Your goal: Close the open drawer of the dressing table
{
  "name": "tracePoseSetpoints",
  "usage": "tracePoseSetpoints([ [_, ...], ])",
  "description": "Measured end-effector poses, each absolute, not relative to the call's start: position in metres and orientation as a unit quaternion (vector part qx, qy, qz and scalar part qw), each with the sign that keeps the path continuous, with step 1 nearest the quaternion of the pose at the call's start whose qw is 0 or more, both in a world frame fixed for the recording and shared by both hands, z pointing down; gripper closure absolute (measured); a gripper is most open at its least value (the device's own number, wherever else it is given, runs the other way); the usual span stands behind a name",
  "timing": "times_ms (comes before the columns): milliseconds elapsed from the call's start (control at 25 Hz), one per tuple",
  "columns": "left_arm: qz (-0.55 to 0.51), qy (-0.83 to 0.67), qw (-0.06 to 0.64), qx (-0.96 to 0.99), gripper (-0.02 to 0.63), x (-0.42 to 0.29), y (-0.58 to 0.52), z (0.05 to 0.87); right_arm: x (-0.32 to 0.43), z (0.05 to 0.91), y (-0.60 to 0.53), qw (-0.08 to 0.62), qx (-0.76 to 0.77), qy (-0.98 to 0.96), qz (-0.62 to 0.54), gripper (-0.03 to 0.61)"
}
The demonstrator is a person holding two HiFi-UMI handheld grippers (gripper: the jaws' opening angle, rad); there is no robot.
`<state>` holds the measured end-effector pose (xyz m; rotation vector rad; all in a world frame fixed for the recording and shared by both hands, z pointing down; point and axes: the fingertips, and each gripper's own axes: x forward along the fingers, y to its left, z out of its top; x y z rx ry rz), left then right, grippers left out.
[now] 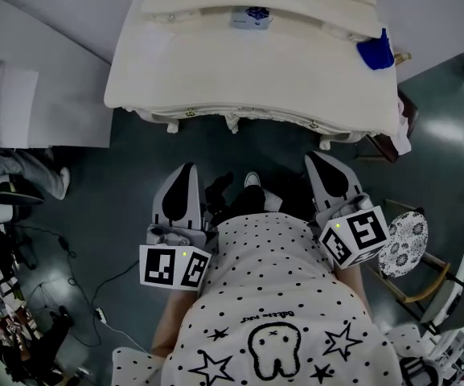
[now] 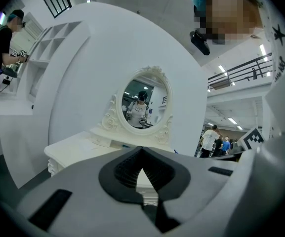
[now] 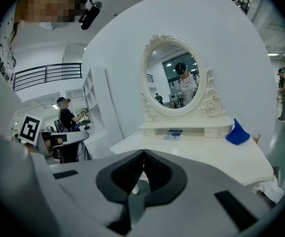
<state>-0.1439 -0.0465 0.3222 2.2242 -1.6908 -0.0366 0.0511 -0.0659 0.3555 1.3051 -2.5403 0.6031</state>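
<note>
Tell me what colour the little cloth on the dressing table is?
The cloth is blue, clearest in the right gripper view.

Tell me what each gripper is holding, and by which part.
Nothing is held. The left gripper and the right gripper both have their jaws together with nothing between them, short of the dressing table.

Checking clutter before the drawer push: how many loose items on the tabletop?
2: a blue cloth at the right back, a small box mid-back, below the mirror. None seem hidden.
</note>
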Motion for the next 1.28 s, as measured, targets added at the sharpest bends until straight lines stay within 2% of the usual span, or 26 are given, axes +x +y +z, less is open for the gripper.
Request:
tracePoseSetpoints([
  [1280, -0.020, -0.599, 0.180, 0.780, 0.601, -0.1454, -0.0478, 0.3208, 0.0472, 0.3537, -0.0643, 0.120, 0.435, -0.871, 0.193, 0.569],
])
